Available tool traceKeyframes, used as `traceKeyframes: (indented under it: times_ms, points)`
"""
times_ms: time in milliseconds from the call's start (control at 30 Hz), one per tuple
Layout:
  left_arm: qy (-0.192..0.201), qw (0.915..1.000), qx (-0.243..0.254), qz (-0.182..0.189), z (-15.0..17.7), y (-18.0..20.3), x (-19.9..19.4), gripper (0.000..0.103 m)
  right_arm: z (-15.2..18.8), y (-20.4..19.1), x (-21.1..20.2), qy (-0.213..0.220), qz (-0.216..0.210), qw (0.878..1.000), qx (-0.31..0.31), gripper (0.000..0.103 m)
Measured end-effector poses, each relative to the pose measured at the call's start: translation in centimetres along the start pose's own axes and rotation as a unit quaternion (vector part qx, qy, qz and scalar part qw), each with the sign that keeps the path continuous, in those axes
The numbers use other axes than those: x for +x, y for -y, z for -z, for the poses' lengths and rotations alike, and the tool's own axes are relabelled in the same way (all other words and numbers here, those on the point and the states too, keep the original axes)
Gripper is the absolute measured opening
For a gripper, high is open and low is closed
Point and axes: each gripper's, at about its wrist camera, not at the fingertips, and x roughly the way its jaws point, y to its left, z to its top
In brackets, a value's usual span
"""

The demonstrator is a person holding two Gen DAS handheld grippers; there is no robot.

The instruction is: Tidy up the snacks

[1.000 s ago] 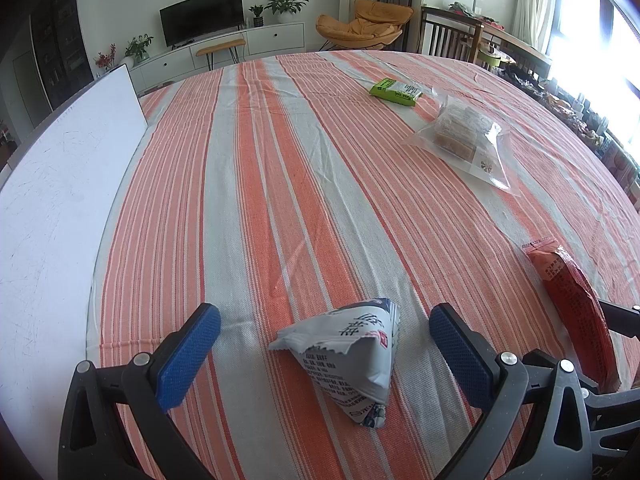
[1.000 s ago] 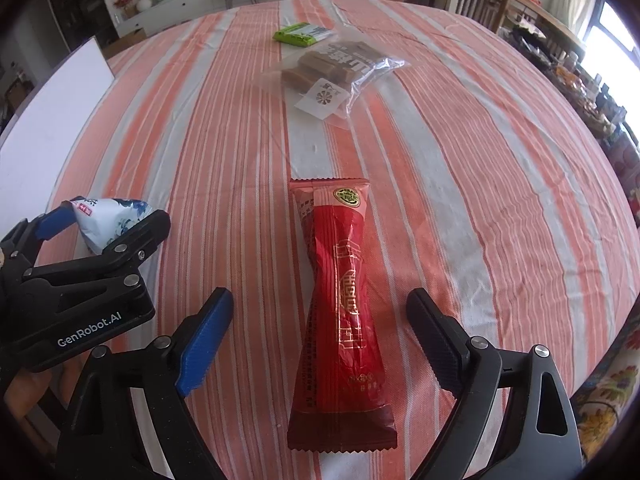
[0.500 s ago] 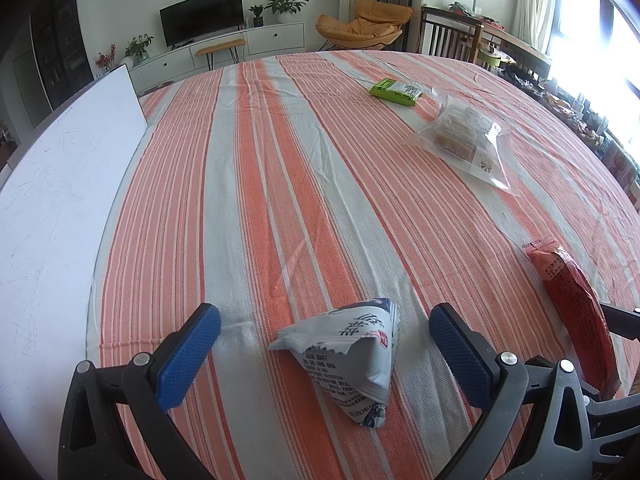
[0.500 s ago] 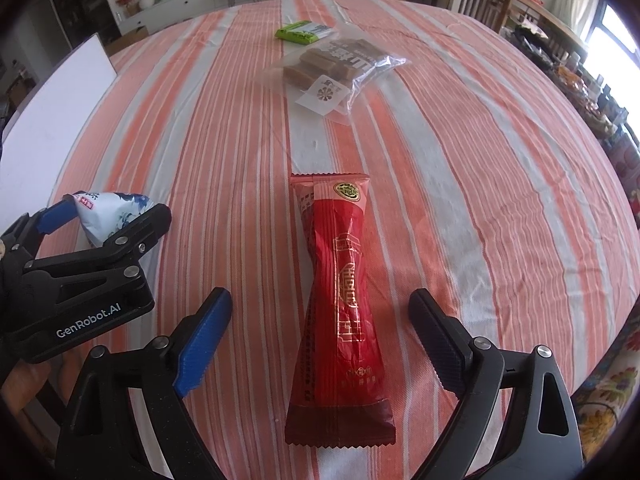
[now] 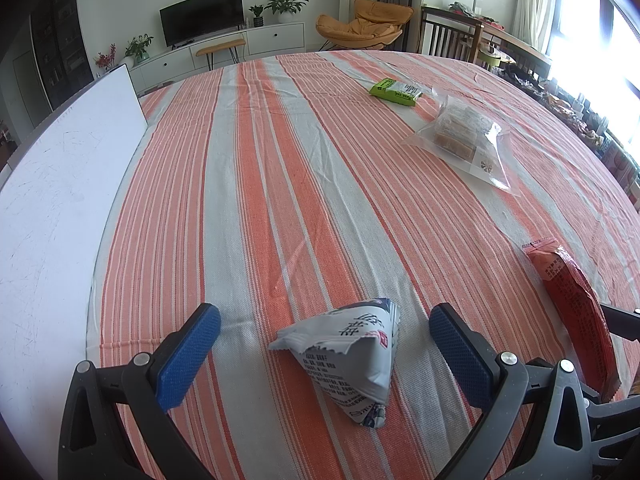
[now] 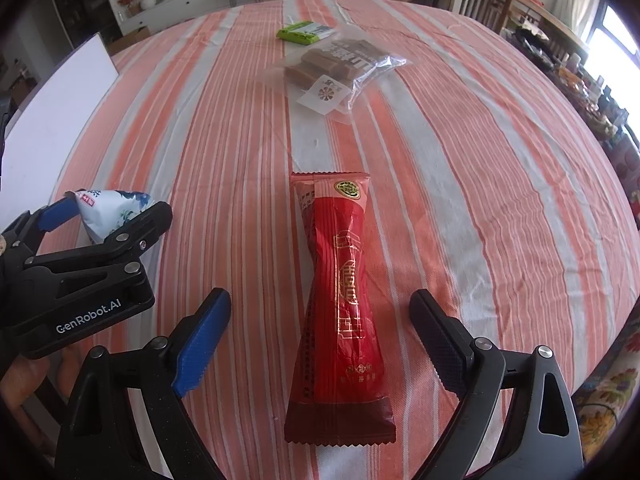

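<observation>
A white and blue triangular snack pack point(image 5: 352, 354) lies on the striped tablecloth between the jaws of my left gripper point(image 5: 324, 344), which is open and not touching it. It also shows in the right wrist view point(image 6: 112, 210). A long red snack packet point(image 6: 342, 300) lies lengthwise between the open jaws of my right gripper point(image 6: 320, 332), untouched; its end shows in the left wrist view point(image 5: 572, 308). Farther off lie a clear bag of brown bars point(image 5: 460, 138) point(image 6: 340, 66) and a green packet point(image 5: 396, 91) point(image 6: 304, 32).
A white board point(image 5: 60, 208) lies along the table's left edge. The left gripper body point(image 6: 80, 280) sits just left of the right gripper. Chairs point(image 5: 448, 32) and a cluttered side table stand beyond the far right rim. The striped cloth point(image 5: 280, 168) covers the table.
The right wrist view has drawn back slightly, so the red packet sits a little lower between the jaws. The left gripper has not moved.
</observation>
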Motion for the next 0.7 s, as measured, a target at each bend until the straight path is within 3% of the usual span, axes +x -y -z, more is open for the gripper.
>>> traceKeyframes:
  times_ms: [467, 600, 633, 700]
  points:
    - [0.0, 1.0, -0.001, 0.0, 0.01, -0.01, -0.04, 0.103, 0.04, -0.03, 0.0, -0.001, -0.001, 1.0, 0.0, 0.093]
    - [-0.038, 0.9992, 0.011, 0.009, -0.46, 0.12, 0.31, 0.102, -0.26, -0.23, -0.04, -0.033, -0.002, 0.999, -0.005, 0.093]
    - [-0.047, 0.9987, 0.014, 0.012, -0.67, 0.17, 0.31, 0.1, -0.35, -0.36, -0.07, -0.041, -0.002, 0.999, -0.011, 0.092]
    - [-0.042, 0.9988, 0.021, 0.01, -0.81, 0.44, -0.36, 0.082, -0.45, -0.83, -0.09, -0.044, -0.002, 0.998, -0.034, 0.089]
